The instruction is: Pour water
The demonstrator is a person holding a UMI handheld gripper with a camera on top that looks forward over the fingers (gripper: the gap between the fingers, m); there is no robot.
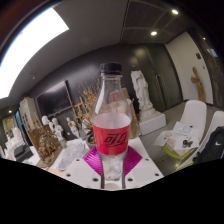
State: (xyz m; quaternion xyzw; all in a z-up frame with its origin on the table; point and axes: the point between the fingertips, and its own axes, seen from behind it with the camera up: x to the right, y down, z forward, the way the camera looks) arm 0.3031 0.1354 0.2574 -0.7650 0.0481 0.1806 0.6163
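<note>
Fingers of the hand-held gripper (108, 165) sit low in the gripper view, and their pink pads (127, 160) show on either side of a clear plastic bottle (111, 120). Whether the pads are pressing on the bottle cannot be told, because the fingertips are mostly hidden. The bottle stands upright between the fingers, with a red label (111, 128) around its middle and what looks like a white cap (111, 68) at the top. Its base appears to be at or just above a white desk (150, 168), though contact cannot be made out. To the left of the bottle lies crumpled white material (68, 152). Behind the bottle stand pale statues (142, 90), and to its right sits a box with something green inside (178, 142). No cup or other receiving vessel is visible. By the look of it, this is the grasp or carry stage, before any pouring. The next move likely calls for a firm hold, then finding a vessel and tilting the bottle.
</note>
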